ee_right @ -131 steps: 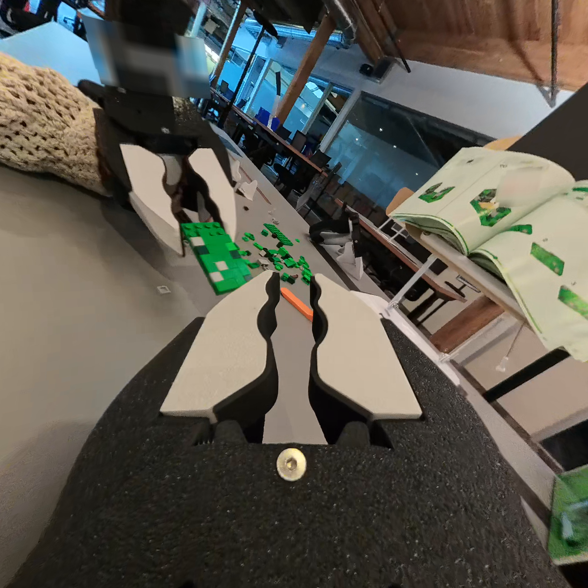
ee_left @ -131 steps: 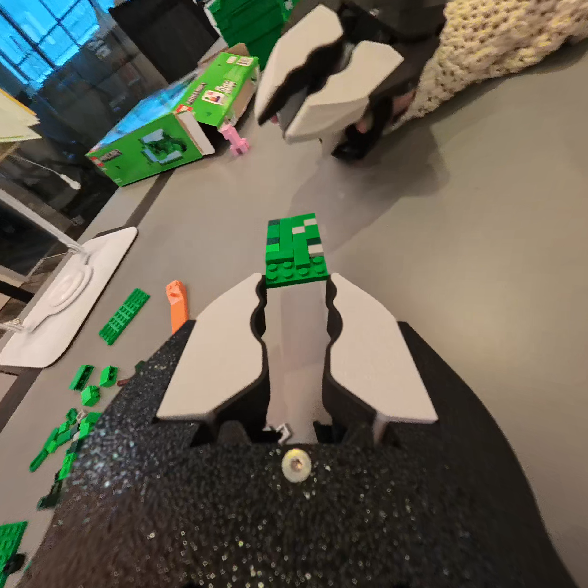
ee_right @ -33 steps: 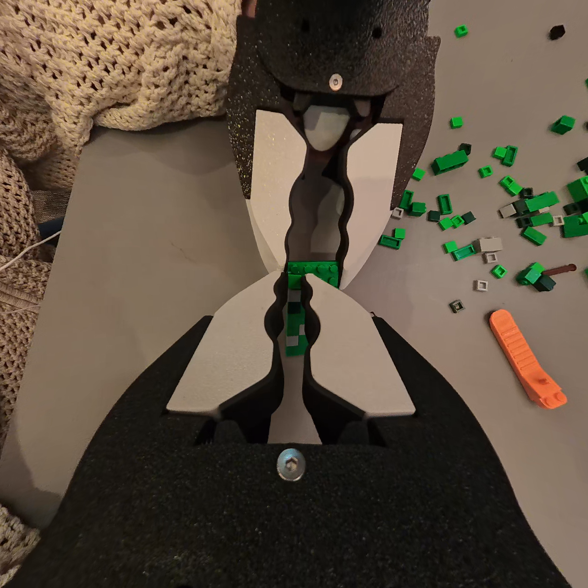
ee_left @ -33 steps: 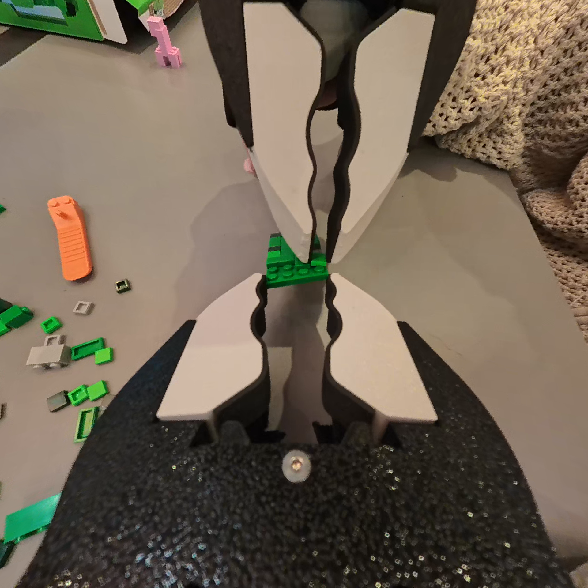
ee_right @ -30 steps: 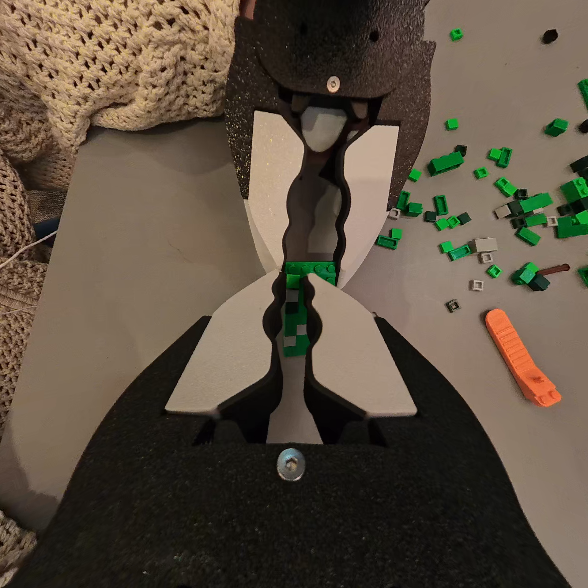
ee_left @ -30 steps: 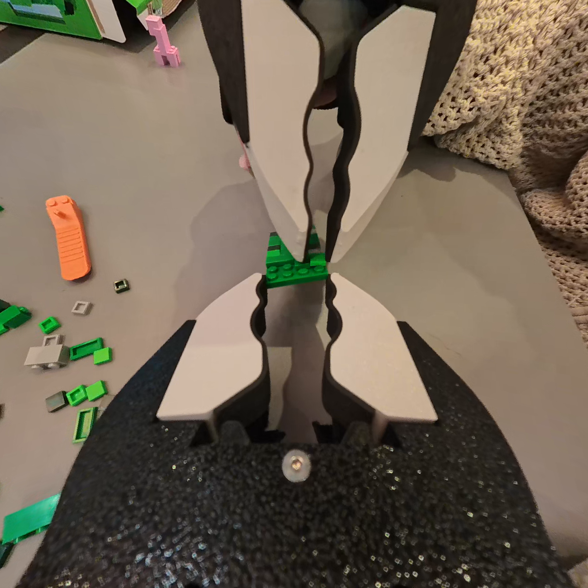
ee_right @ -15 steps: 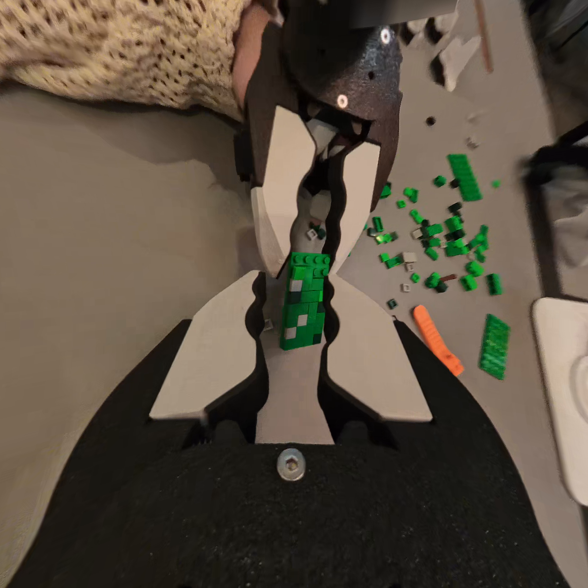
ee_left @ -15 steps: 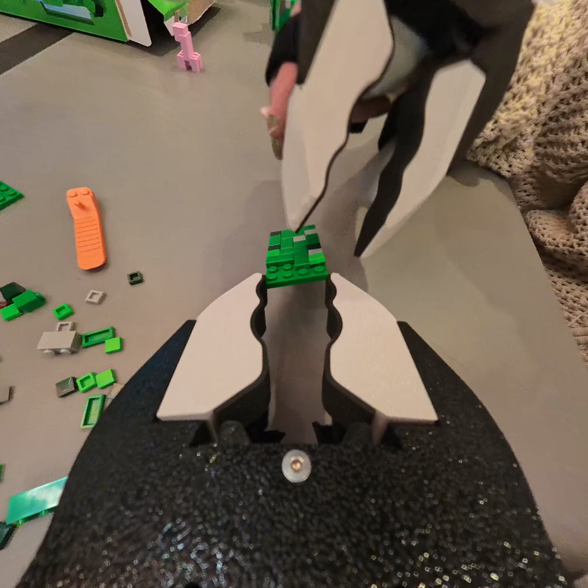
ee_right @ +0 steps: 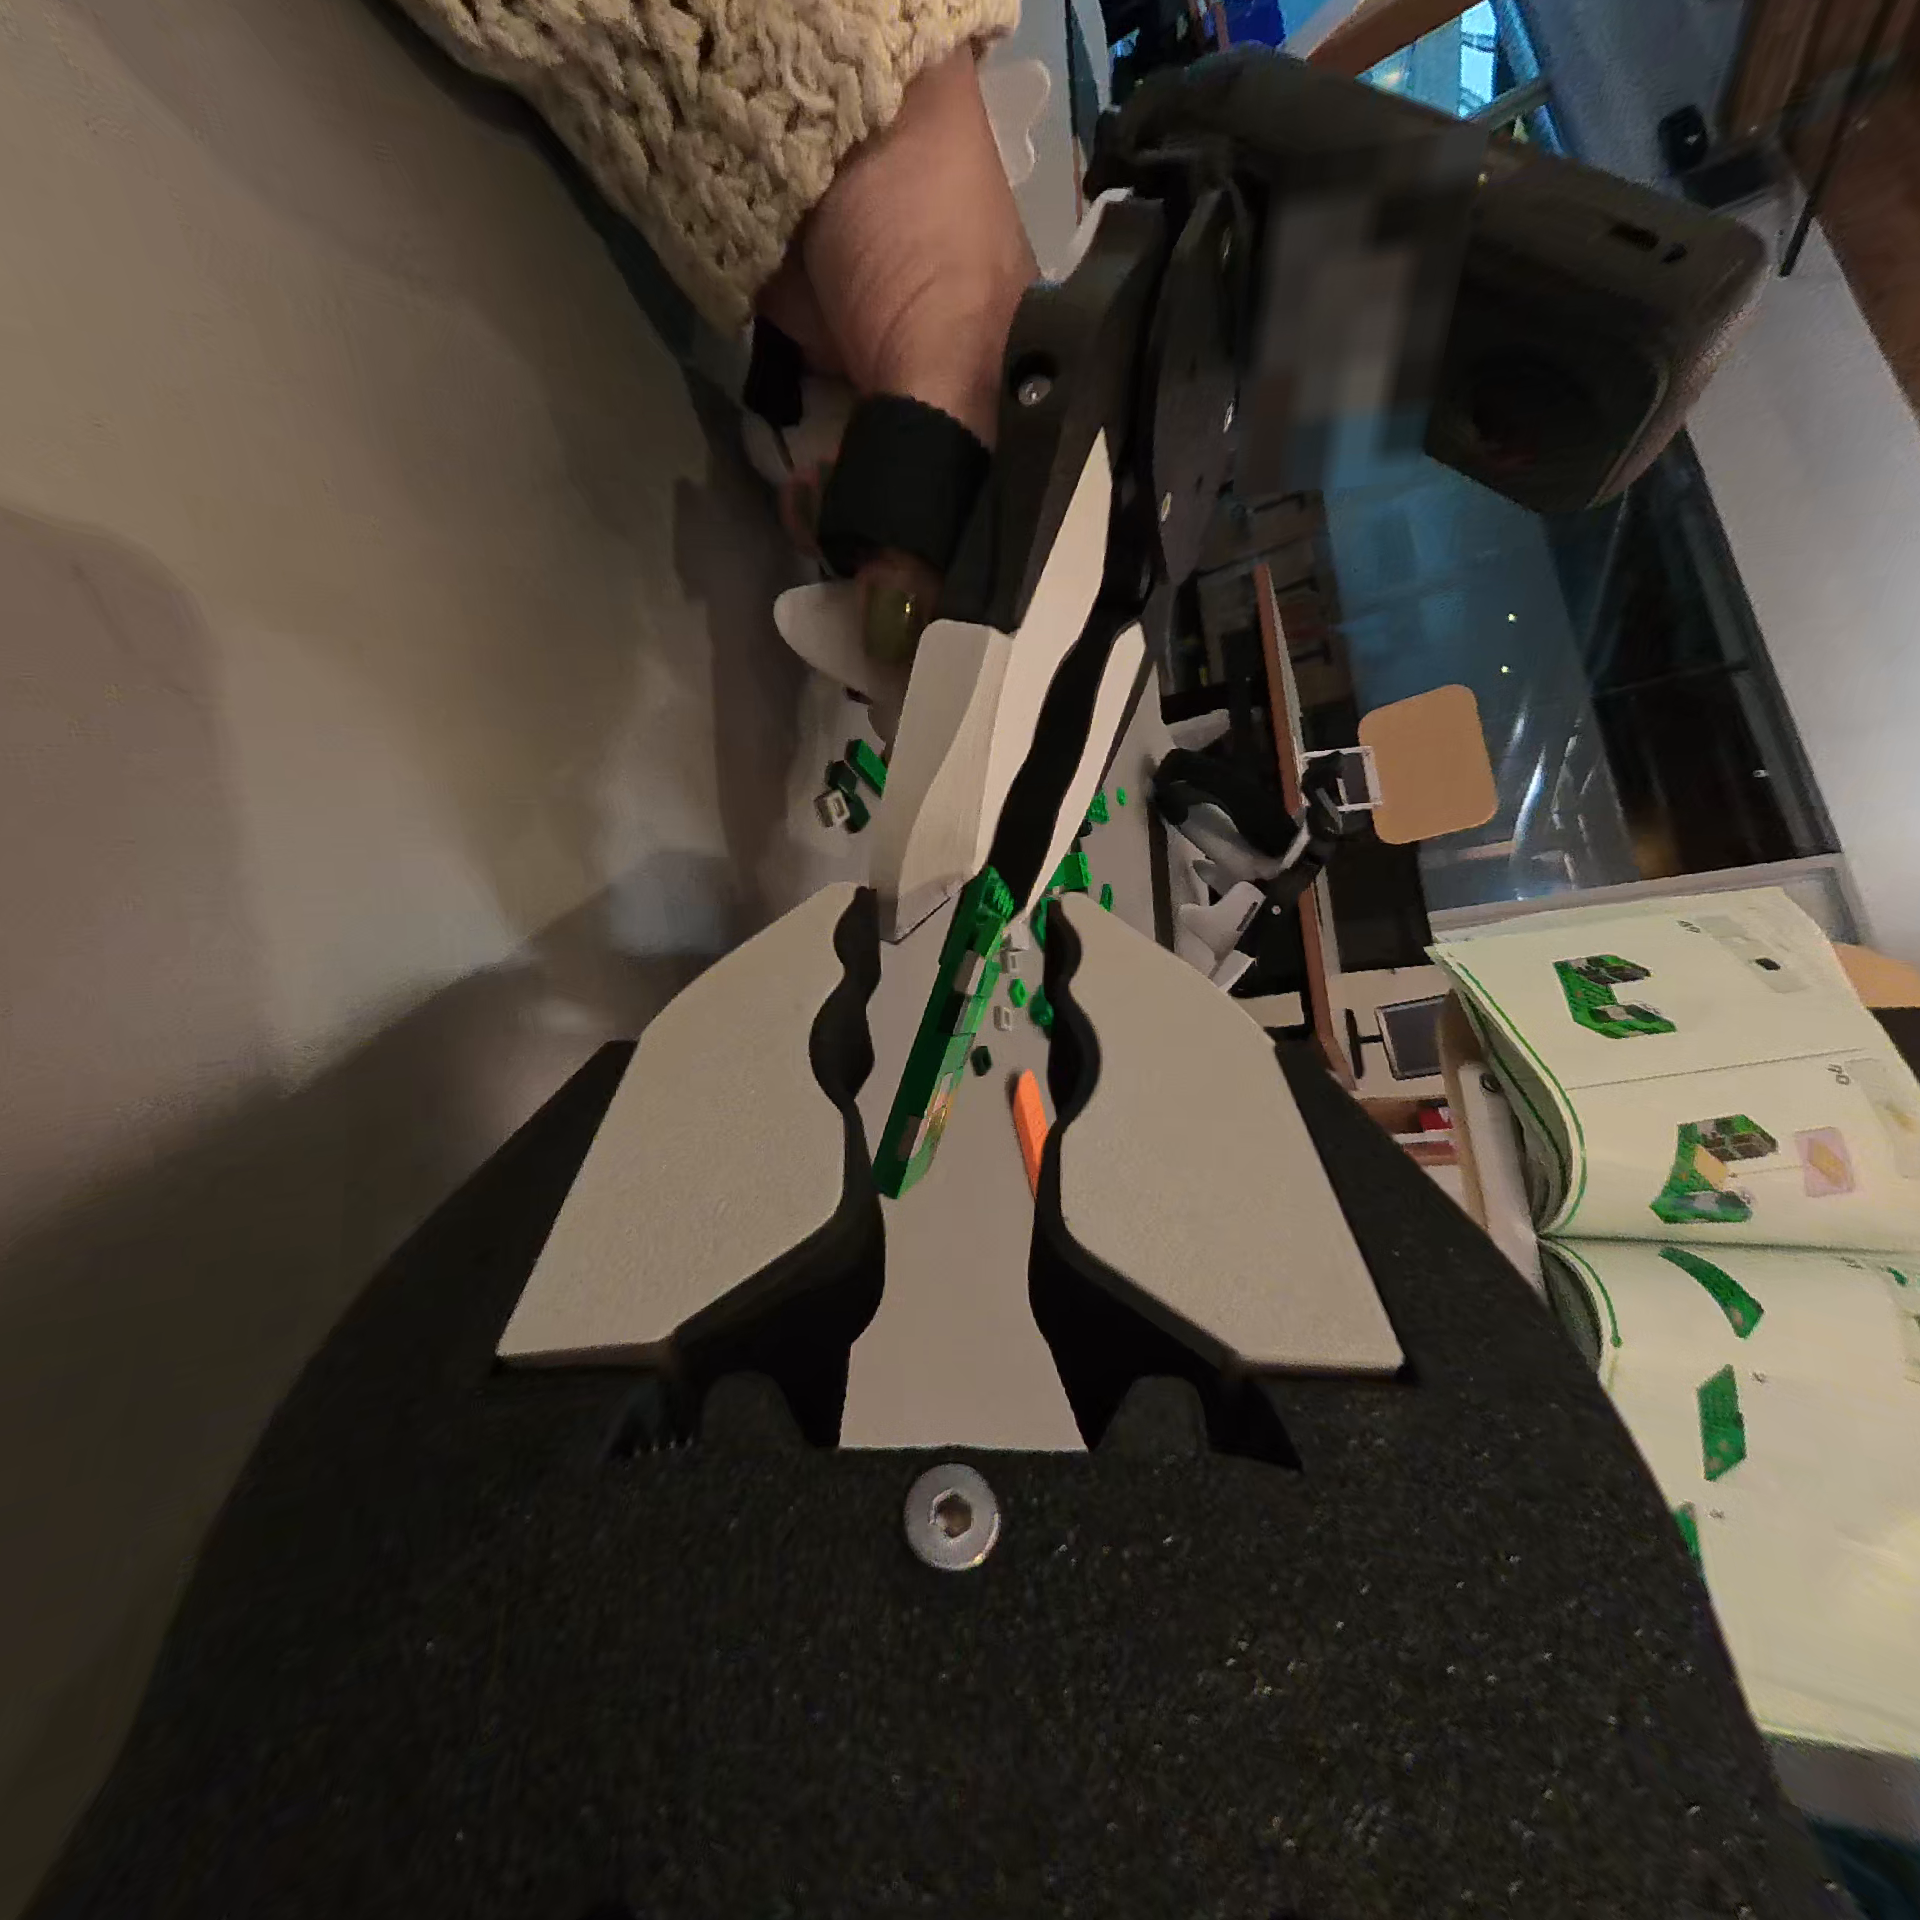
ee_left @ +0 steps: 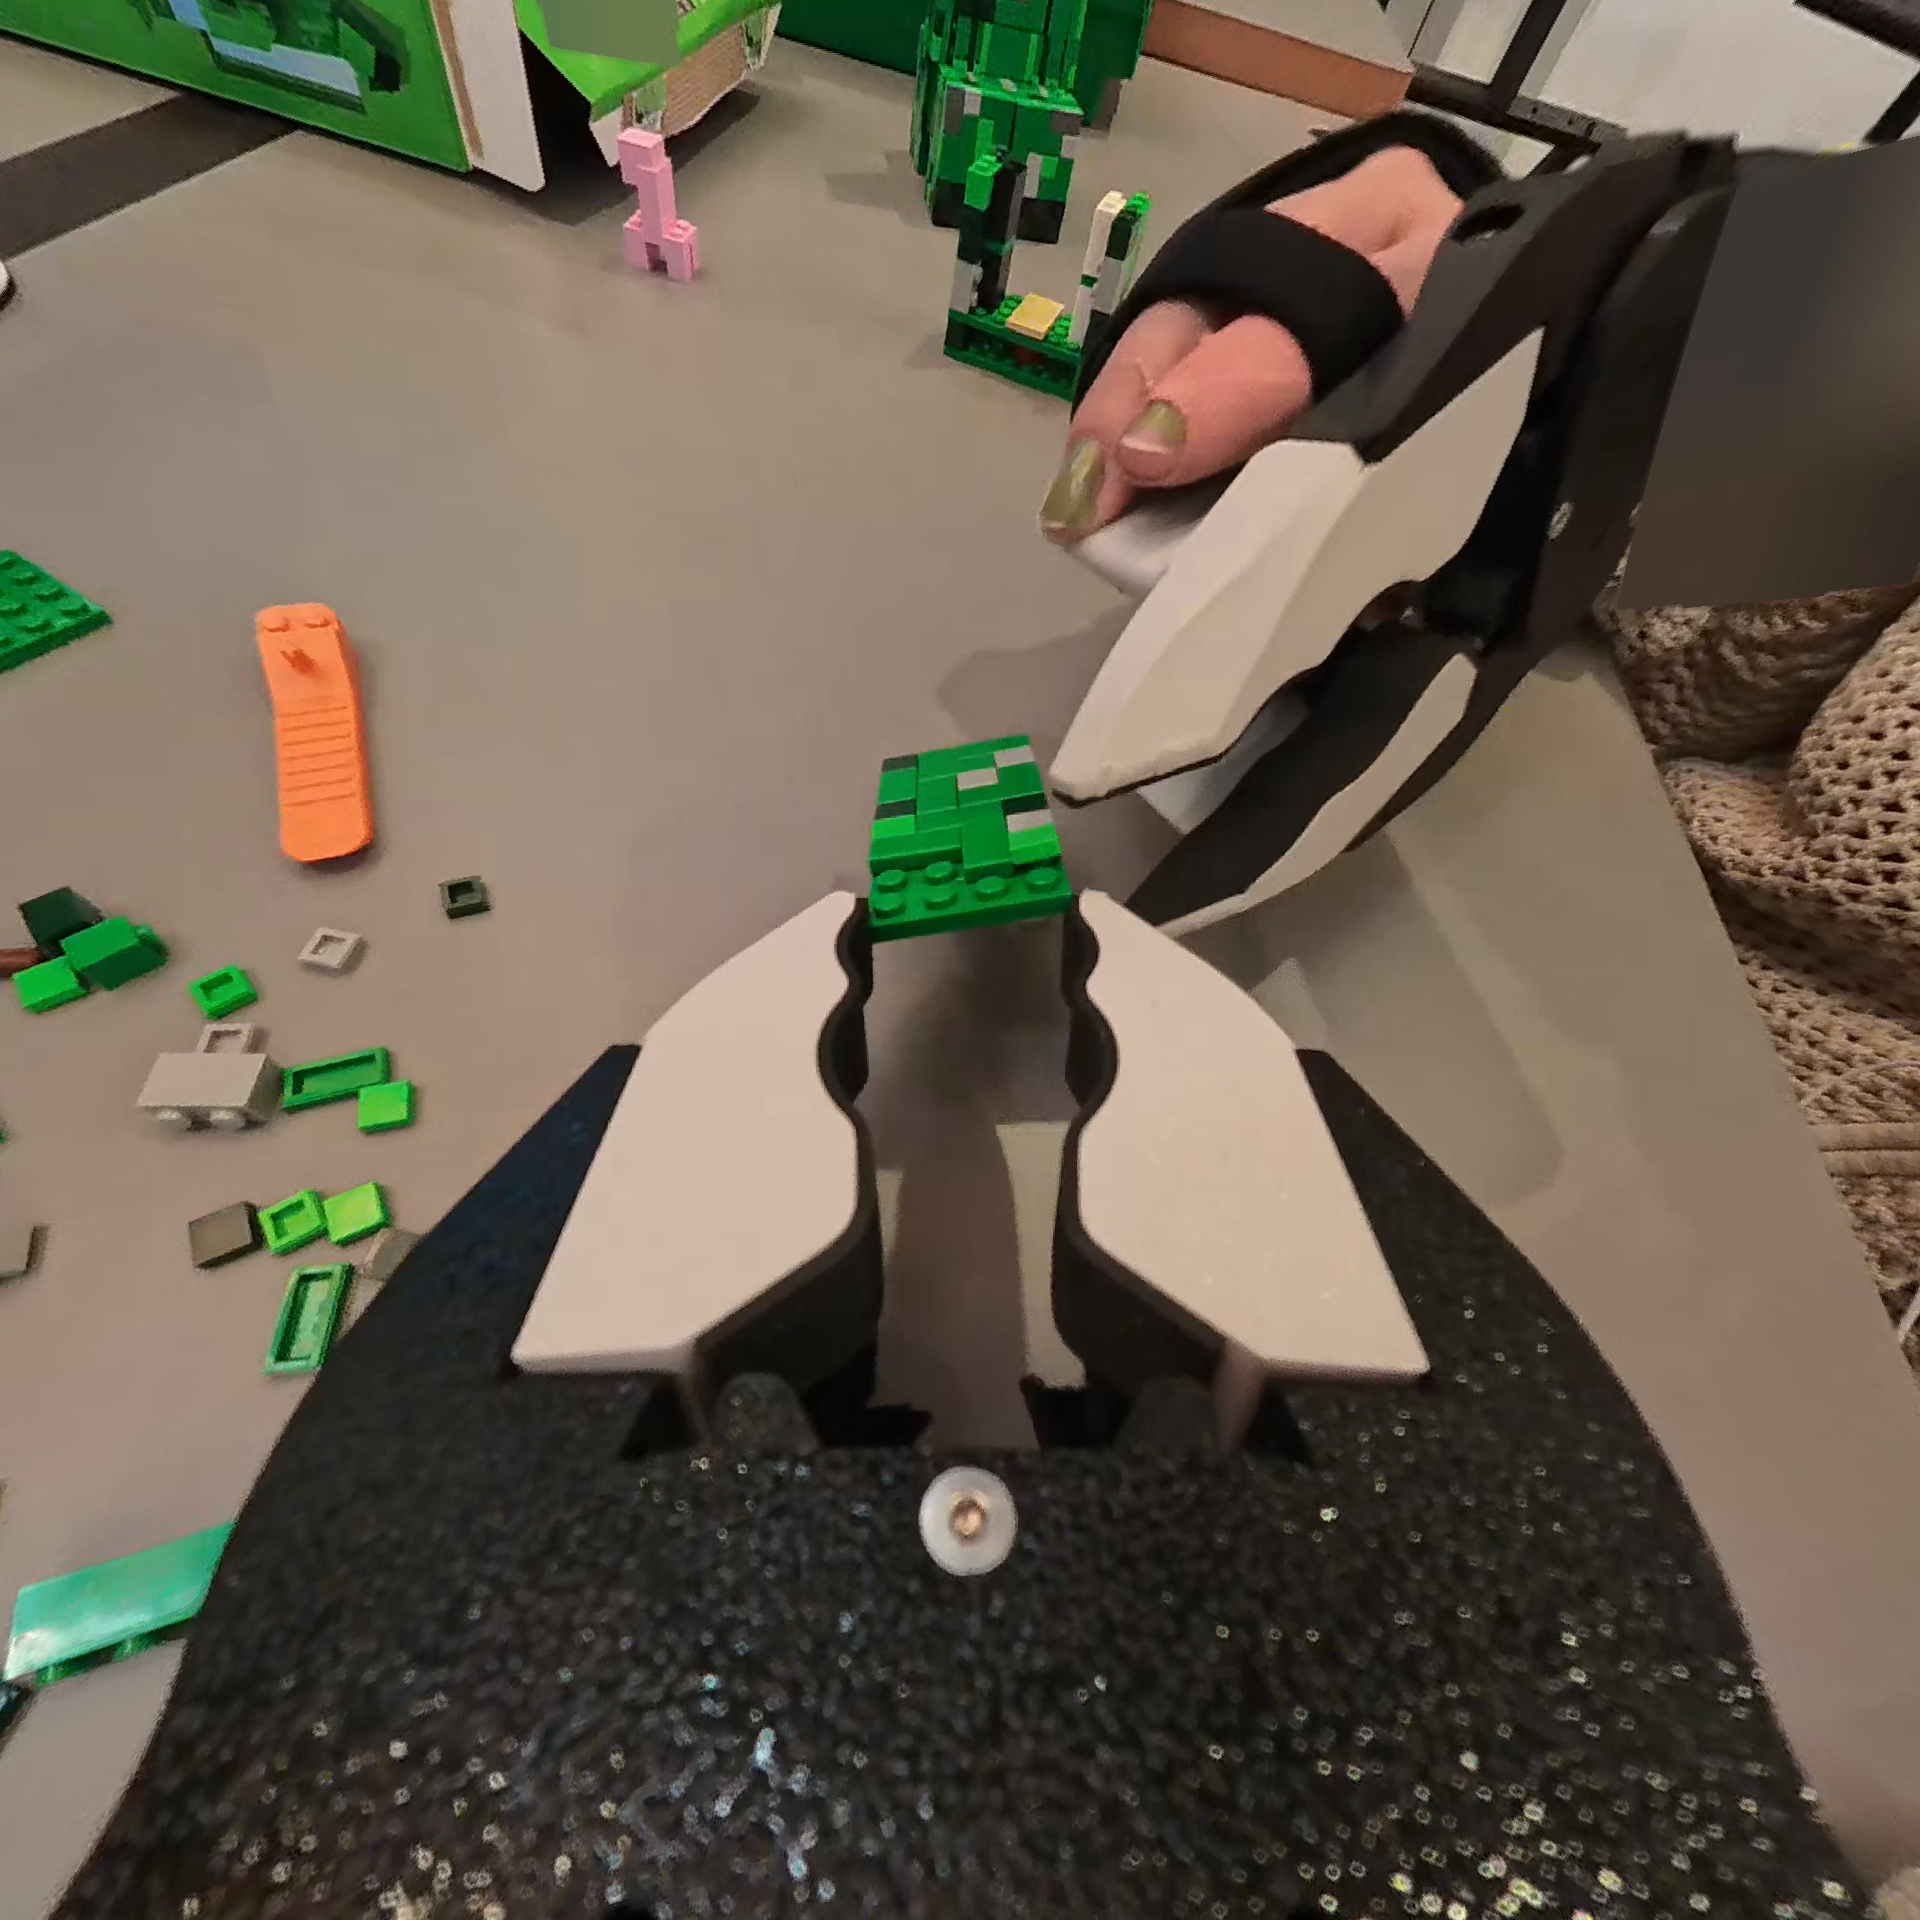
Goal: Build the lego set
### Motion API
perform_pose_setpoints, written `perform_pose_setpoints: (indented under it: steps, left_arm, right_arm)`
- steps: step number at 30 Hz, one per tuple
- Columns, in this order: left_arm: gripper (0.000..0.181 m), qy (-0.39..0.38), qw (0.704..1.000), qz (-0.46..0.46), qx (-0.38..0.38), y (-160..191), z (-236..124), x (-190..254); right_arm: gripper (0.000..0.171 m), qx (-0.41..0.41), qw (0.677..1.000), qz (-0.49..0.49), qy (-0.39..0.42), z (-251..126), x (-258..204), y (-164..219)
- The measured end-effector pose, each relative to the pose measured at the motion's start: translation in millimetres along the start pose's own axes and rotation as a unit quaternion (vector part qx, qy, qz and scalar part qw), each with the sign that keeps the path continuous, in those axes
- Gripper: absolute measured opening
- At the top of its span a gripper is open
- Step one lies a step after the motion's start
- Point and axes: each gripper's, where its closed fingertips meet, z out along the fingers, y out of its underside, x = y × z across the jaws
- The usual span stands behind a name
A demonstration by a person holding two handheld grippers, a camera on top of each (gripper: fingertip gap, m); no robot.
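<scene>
My left gripper (ee_left: pixel 966 916) is shut on the near edge of a green lego plate assembly (ee_left: pixel 964 821) with dark green and grey tiles on top, and holds it level above the grey table (ee_left: pixel 623 468). My right gripper (ee_left: pixel 1107 842) is open, rolled on its side, just right of the plate and apart from it. In the right wrist view the plate (ee_right: pixel 935 1049) shows edge-on between my open right fingers (ee_right: pixel 727 1122), untouched, and the left gripper (ee_right: pixel 987 894) grips its far end.
A built green creeper figure (ee_left: pixel 997 135), a pink figure (ee_left: pixel 655 208) and a green box (ee_left: pixel 312 62) stand at the back. An orange brick separator (ee_left: pixel 312 727) and loose green and grey pieces (ee_left: pixel 301 1091) lie at the left. An open instruction booklet (ee_right: pixel 1714 1091) lies at the right. The grippers' ends are close to 5 cm from one another.
My right gripper was closed down on the plate a second ago. It has opened, drawn back to the right and rolled onto its side. My left gripper still holds the plate.
</scene>
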Motion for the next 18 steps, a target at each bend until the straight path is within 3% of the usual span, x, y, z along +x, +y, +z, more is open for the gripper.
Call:
perform_pose_setpoints:
  steps: [18]
  left_arm:
    - [0.034,0.005,1.0,-0.009,0.004,-1,-2,-1]
  right_arm:
    - [0.022,-0.026,0.998,-0.049,0.01,0,-2,13]
